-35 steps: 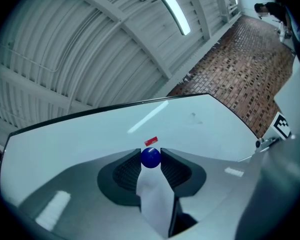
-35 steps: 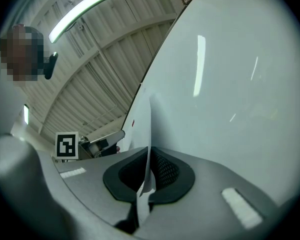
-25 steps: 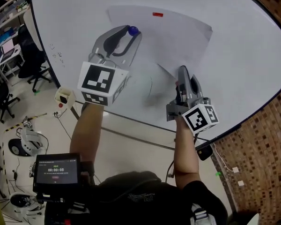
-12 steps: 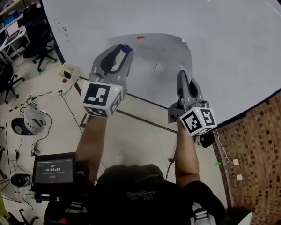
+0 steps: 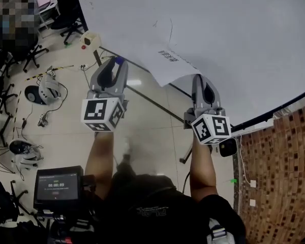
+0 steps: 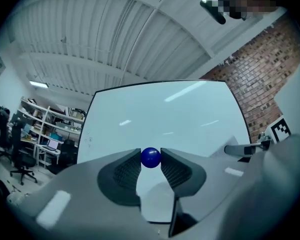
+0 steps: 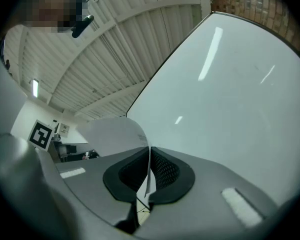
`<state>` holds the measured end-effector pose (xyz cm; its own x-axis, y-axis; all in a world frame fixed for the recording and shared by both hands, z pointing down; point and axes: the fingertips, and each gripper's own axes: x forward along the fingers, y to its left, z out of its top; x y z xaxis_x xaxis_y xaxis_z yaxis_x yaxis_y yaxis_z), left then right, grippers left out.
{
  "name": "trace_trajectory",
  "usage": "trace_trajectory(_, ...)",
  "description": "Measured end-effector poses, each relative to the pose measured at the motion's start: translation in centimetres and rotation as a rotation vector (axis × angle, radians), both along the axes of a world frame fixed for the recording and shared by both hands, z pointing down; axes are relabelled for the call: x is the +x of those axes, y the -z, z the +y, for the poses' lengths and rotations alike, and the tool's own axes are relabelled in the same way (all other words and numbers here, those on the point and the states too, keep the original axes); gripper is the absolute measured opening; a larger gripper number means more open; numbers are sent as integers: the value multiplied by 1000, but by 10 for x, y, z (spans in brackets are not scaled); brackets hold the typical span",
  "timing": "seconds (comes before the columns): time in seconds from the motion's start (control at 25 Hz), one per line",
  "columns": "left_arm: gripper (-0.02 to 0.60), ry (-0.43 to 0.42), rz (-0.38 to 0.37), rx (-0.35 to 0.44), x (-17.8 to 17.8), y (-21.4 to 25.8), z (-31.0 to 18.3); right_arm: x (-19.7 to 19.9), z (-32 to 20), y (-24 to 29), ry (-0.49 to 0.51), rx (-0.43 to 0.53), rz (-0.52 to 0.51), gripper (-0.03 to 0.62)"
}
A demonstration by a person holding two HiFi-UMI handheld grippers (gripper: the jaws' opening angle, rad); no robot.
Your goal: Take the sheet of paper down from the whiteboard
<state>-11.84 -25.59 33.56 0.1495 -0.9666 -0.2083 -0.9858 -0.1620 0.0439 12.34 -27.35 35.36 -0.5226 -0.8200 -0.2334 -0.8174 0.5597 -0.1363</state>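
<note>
The right gripper [image 7: 149, 153] is clamped on the edge of the sheet of paper [image 5: 169, 65], which rises from its jaws in front of the whiteboard [image 5: 234, 29]. The left gripper [image 5: 114, 65] pinches a small blue ball [image 6: 150, 157] at its tips.

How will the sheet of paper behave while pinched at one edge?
Probably floppy: the sheet of paper curves away from the right gripper. Likely light, since that thin edge pinch carries it. It may crease or tear if tugged.
</note>
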Motion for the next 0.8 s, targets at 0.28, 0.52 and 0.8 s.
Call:
trace_trajectory(0.28,123,46,-39,-81,22,-22,72,12,62,-18,24,-20,33,12)
trace_trajectory(0.52,123,9,-26,-89,28,-26,97,3,99,-7,-9,33,83,12)
trace_trajectory(0.8,123,-33,-13,-72,35,-24,115,-11,125,-3,-31,43,123,12)
